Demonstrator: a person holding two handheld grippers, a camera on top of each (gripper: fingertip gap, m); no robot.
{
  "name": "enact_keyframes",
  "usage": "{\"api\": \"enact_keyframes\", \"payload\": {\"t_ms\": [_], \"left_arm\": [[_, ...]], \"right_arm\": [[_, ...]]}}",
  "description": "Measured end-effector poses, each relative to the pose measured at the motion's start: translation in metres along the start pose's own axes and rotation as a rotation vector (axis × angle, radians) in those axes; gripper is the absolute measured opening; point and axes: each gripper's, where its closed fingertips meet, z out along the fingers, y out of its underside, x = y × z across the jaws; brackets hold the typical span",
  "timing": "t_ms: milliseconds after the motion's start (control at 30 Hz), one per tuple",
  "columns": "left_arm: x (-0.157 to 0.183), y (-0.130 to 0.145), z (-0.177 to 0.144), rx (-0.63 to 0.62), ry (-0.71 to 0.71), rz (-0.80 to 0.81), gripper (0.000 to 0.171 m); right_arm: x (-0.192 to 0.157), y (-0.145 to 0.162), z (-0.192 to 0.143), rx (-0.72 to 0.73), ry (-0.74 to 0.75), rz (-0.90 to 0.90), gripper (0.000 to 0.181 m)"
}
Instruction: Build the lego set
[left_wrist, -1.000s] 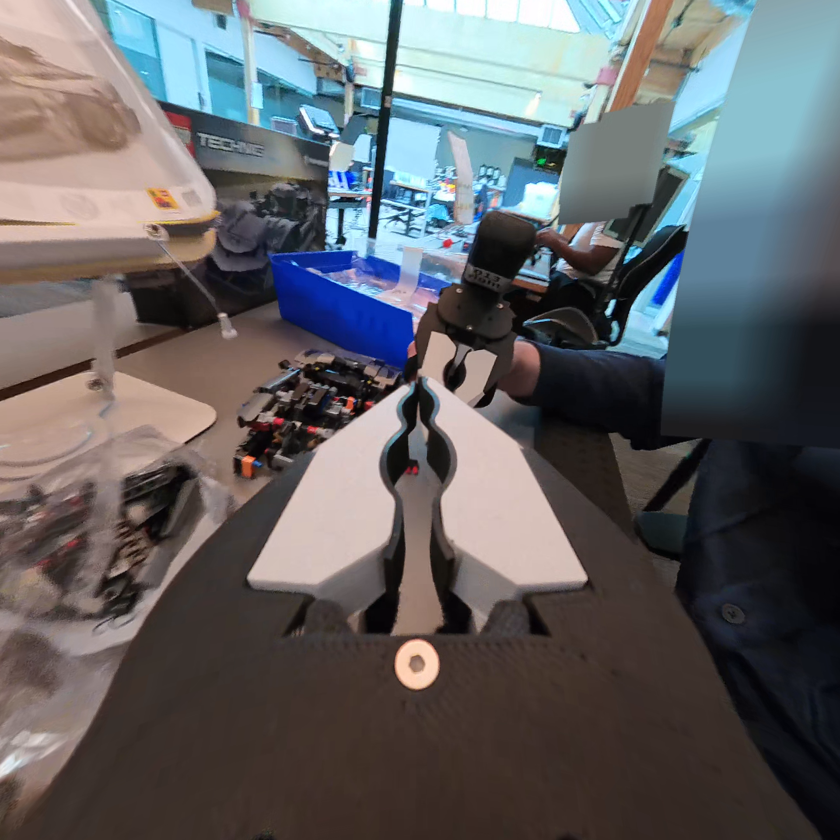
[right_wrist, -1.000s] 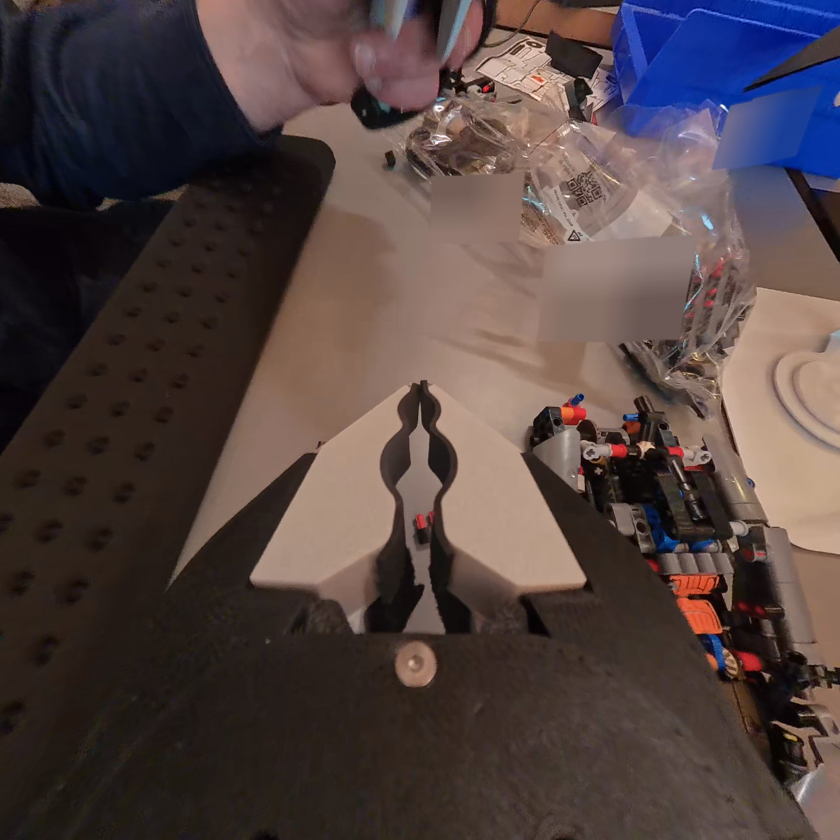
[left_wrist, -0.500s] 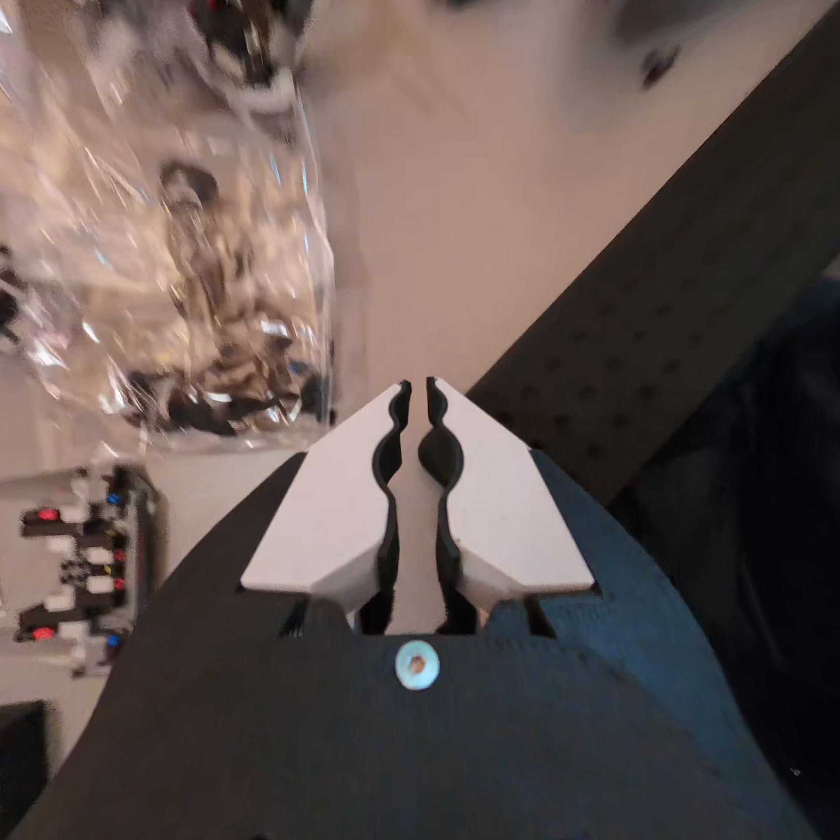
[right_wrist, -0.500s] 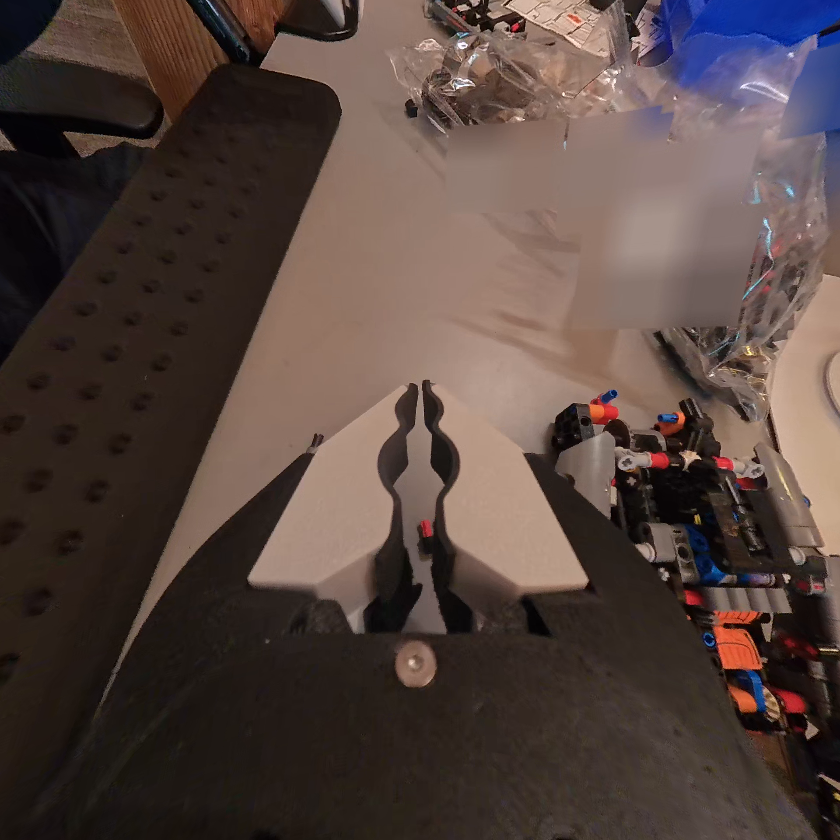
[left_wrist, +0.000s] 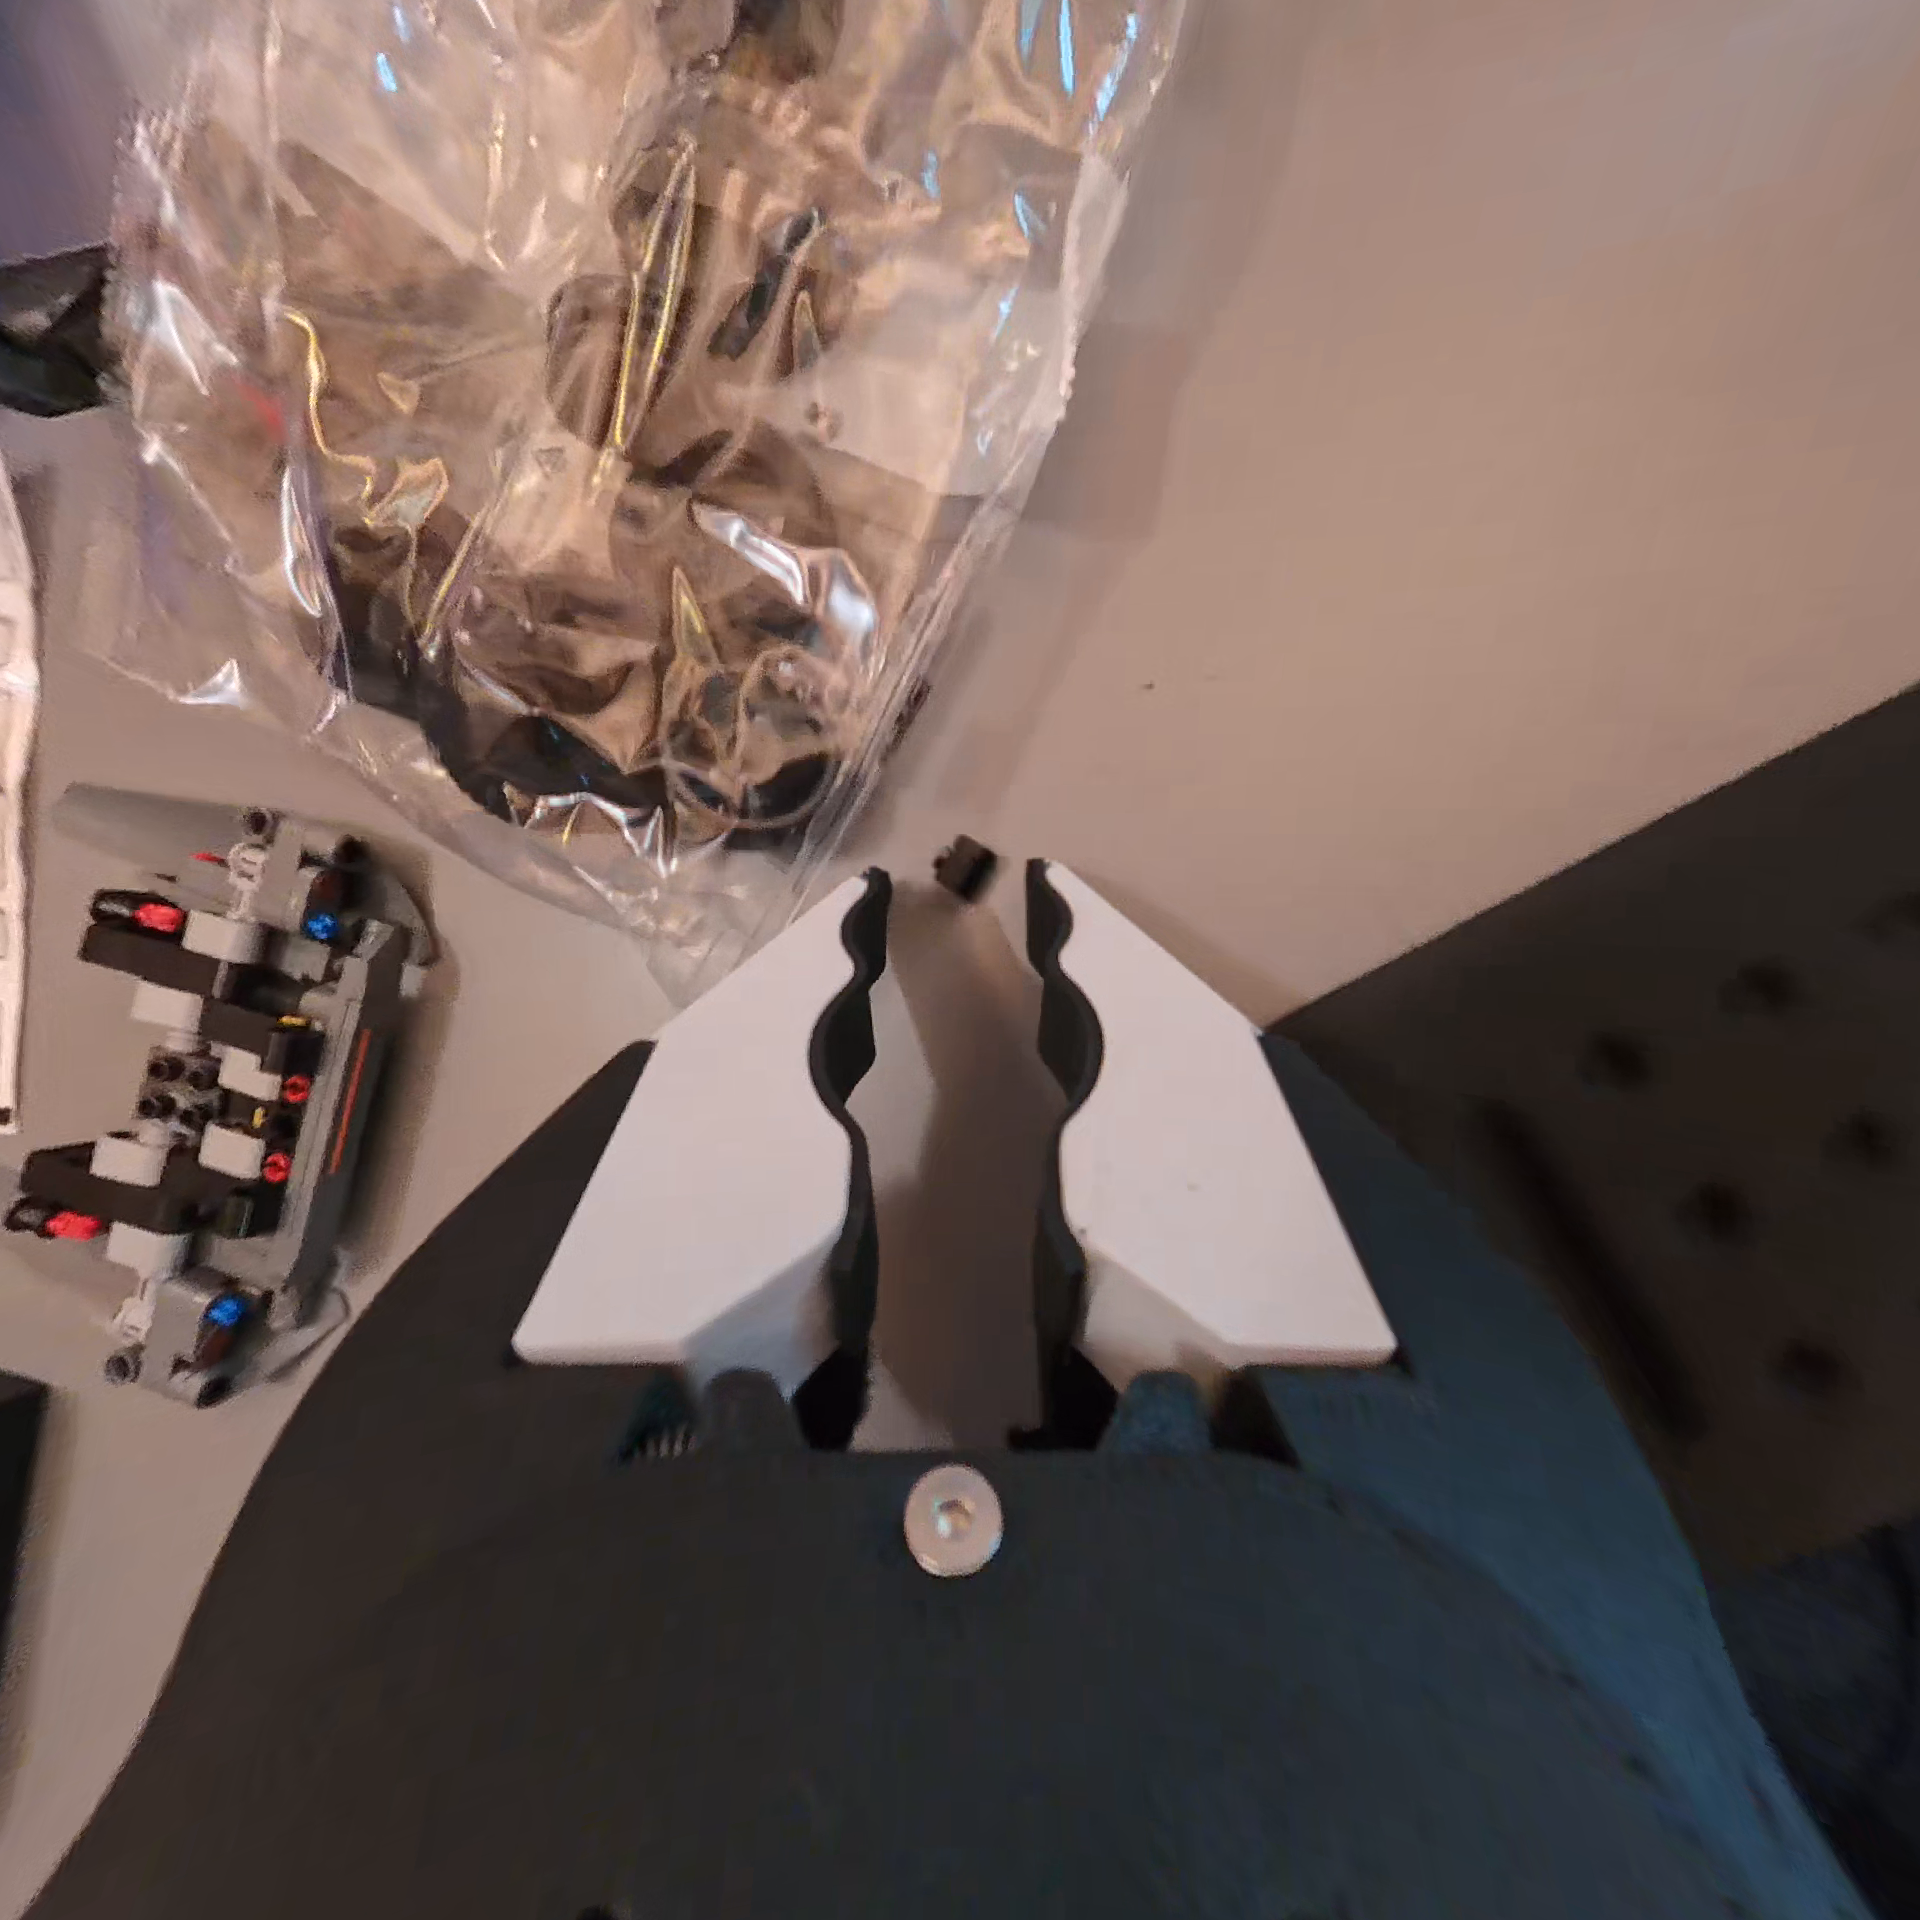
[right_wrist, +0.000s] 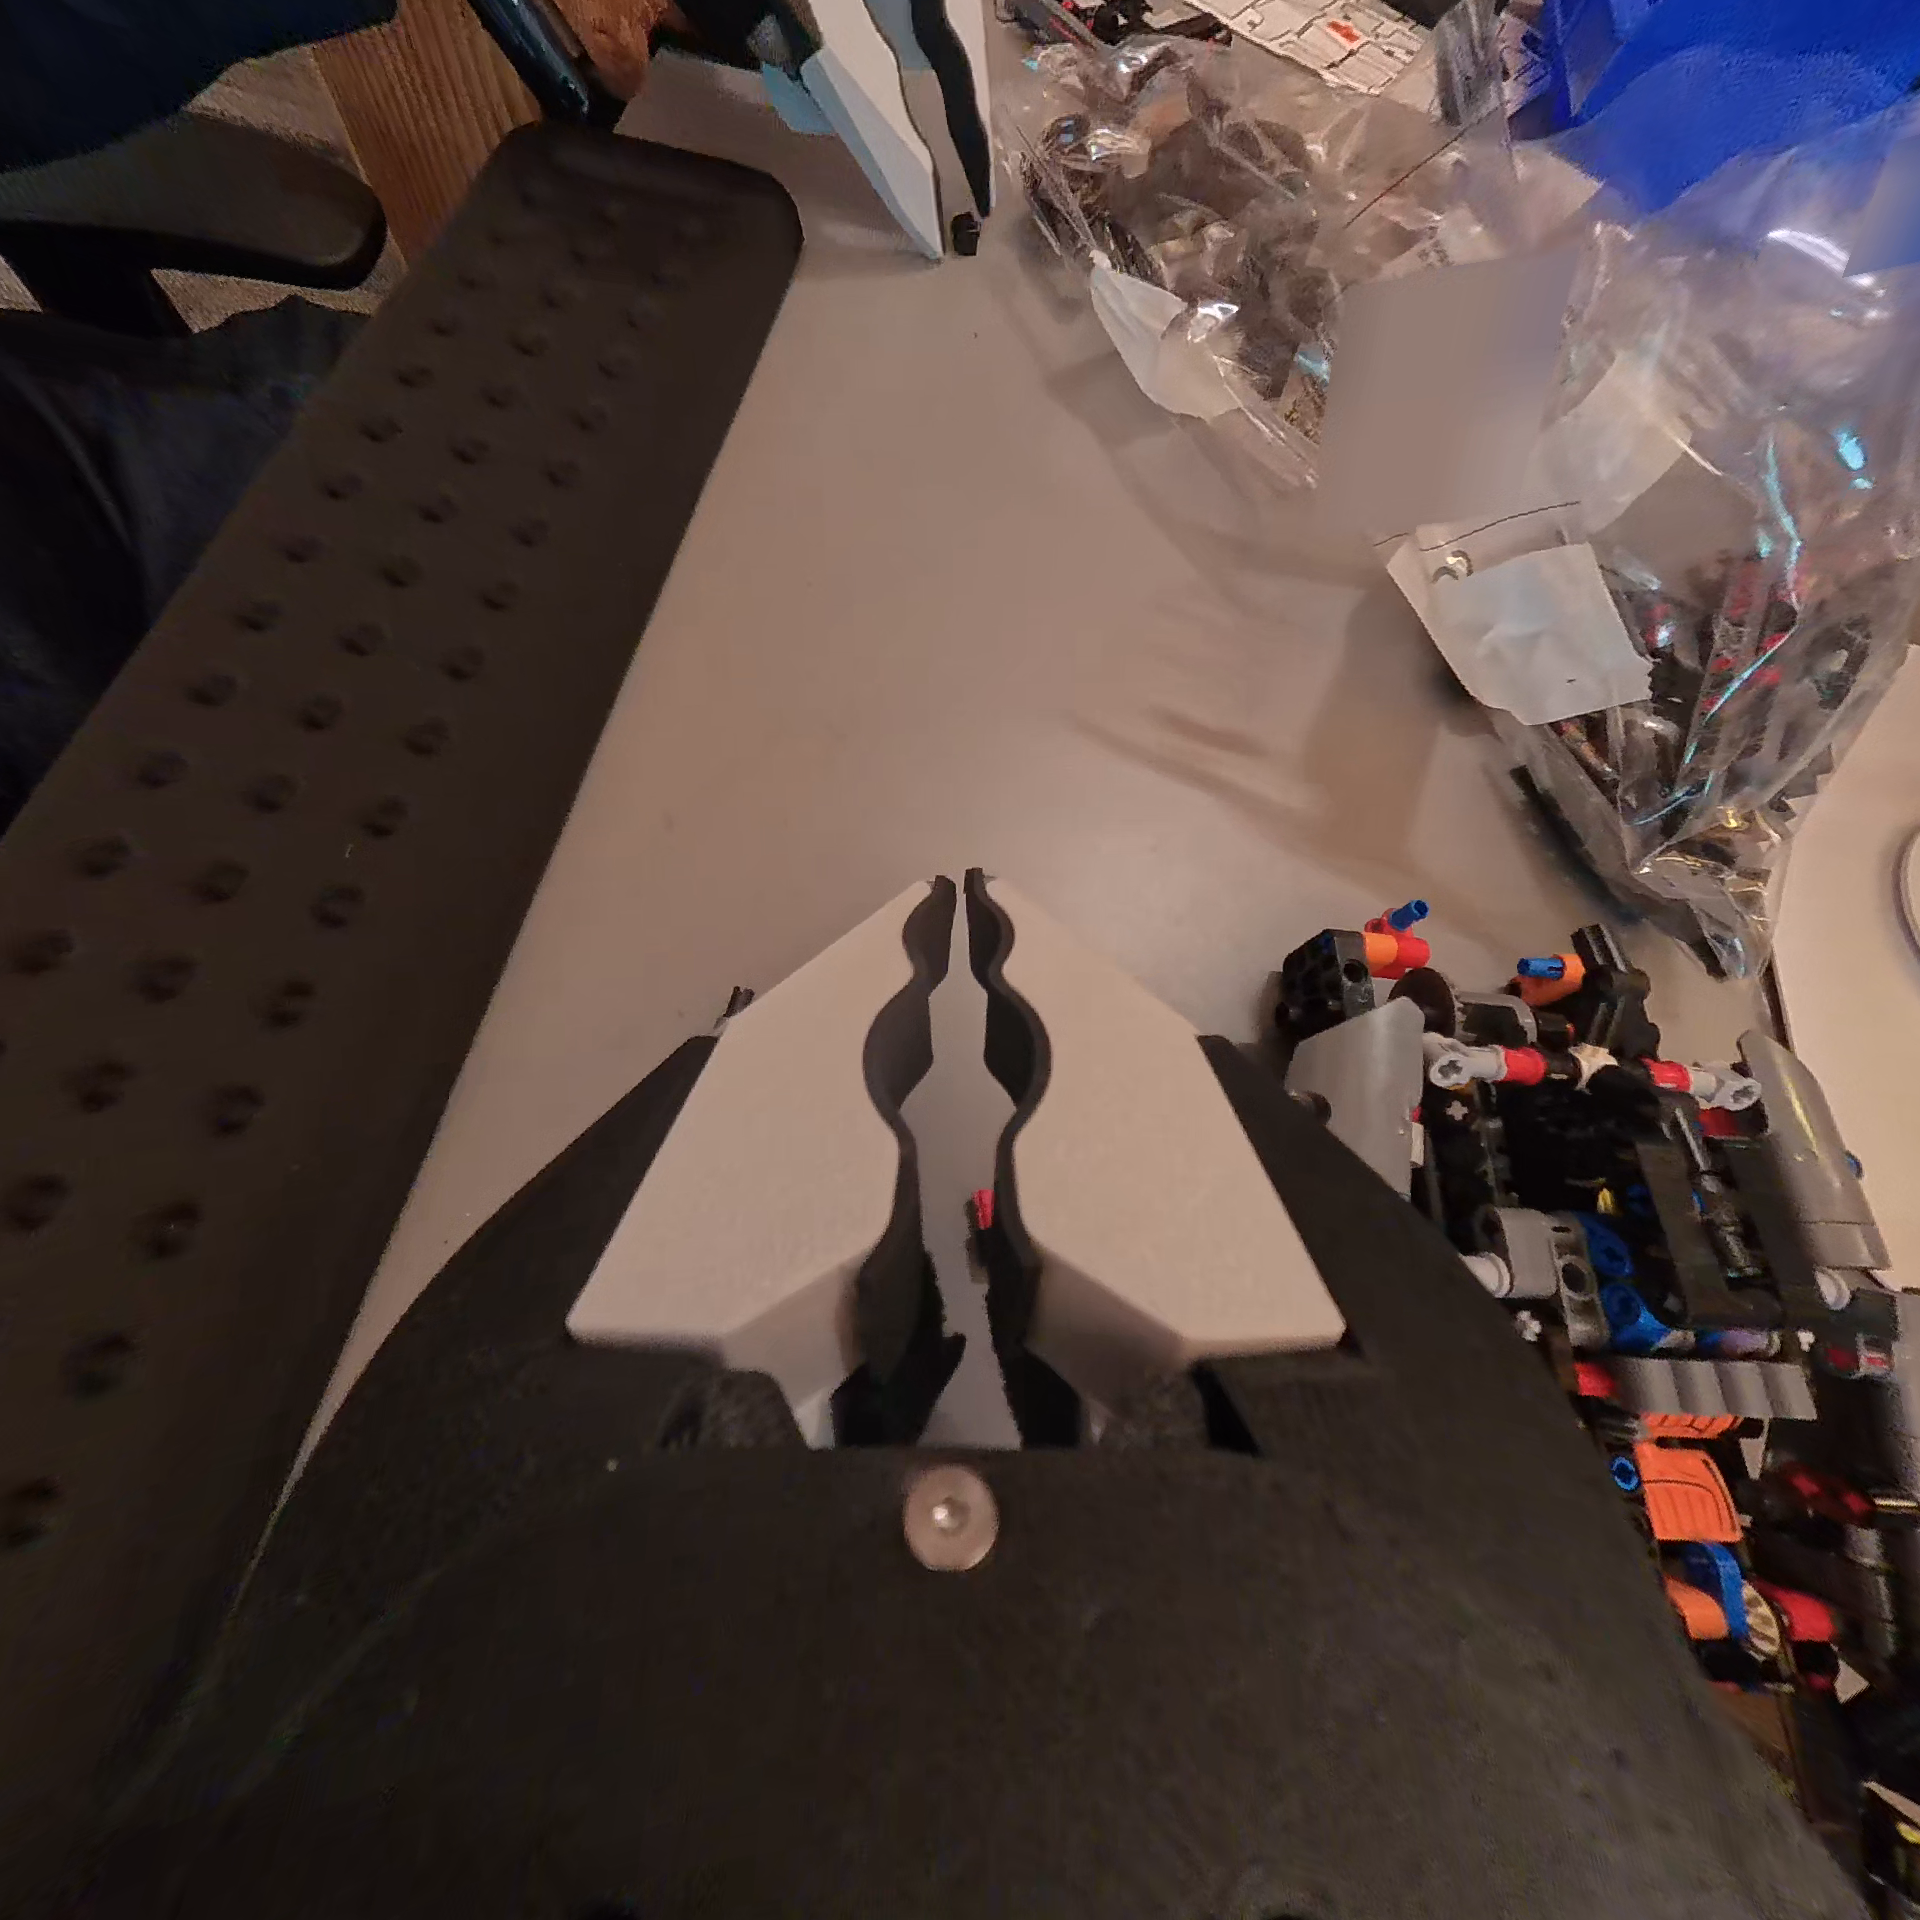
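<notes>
My left gripper (left_wrist: 958, 881) is open and points down at the grey table, its tips on either side of a small black piece (left_wrist: 966, 864) that lies on the table. The left gripper also shows far off in the right wrist view (right_wrist: 914, 125), with the black piece (right_wrist: 966, 223) at its tip. My right gripper (right_wrist: 958, 883) is shut, with a small red piece (right_wrist: 977, 1210) pinched deep between its jaws. The partly built lego model (right_wrist: 1558, 1164) lies just to its right. The model also shows at the left in the left wrist view (left_wrist: 208, 1081).
A clear bag of dark parts (left_wrist: 582, 468) lies just beyond the left gripper. Two parts bags (right_wrist: 1195, 208) (right_wrist: 1714, 644) and a blue bin (right_wrist: 1714, 83) lie at the back right. A black perforated mat (right_wrist: 312, 727) runs along the table's near edge.
My left gripper has swung down from facing the room to the table and opened from shut. My right gripper has stayed shut on the red piece and shifted only slightly.
</notes>
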Motion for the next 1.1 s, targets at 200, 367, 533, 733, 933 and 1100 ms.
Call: {"api": "enact_keyframes", "payload": {"t_ms": [200, 367, 533, 733, 933, 1100], "left_arm": [[0.007, -0.004, 0.002, 0.025, 0.0, 0.105, 0.009], [0.039, -0.056, -0.016, 0.231, -0.088, 0.341, 0.009], [0.108, -0.13, -0.025, 0.408, -0.157, 0.614, 0.009], [0.177, -0.188, -0.02, 0.544, -0.264, 0.868, 0.009], [0.188, -0.204, -0.02, 0.587, -0.348, 0.942, 0.008], [0.19, -0.206, -0.016, 0.582, -0.37, 0.984, 0.008]], "right_arm": [[0.0, -0.002, -0.001, 0.007, 0.0, 0.0, 0.0], [-0.005, -0.029, -0.004, 0.144, -0.036, 0.072, 0.002], [-0.008, -0.072, -0.015, 0.379, -0.127, 0.291, 0.009], [-0.011, -0.071, -0.007, 0.4, -0.23, 0.444, 0.016], [0.002, -0.061, -0.009, 0.394, -0.208, 0.537, 0.018], [-0.001, -0.061, -0.008, 0.4, -0.249, 0.551, 0.008]]}}
